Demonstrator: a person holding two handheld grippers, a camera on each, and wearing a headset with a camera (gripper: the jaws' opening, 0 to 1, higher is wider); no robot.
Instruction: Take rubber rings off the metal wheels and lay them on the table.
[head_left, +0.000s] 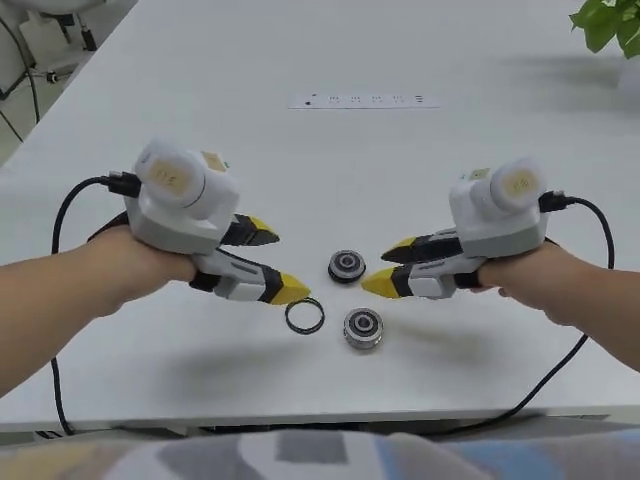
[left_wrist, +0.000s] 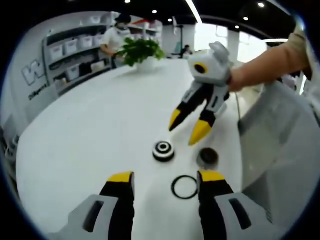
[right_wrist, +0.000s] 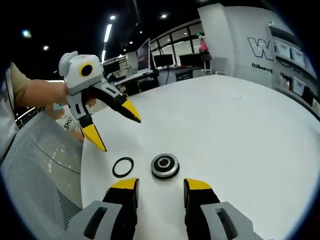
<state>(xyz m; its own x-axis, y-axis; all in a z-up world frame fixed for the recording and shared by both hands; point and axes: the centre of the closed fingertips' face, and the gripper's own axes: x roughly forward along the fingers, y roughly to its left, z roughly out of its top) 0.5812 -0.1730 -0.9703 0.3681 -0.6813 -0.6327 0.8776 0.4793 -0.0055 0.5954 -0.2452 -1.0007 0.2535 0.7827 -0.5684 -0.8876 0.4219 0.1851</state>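
Just beside left gripper (head_left: 286, 264) fingers (head_left: 288, 291), rubber ring (head_left: 305, 316), untouched

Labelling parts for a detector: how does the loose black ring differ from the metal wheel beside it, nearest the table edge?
The rubber ring is a thin black hoop with the table showing through it; the near wheel is a thick silvery disc with a dark centre. The ring lies by a tip of the open left claw; the wheel lies nearer the open right claw. Both are round, flat on the table and ungripped.
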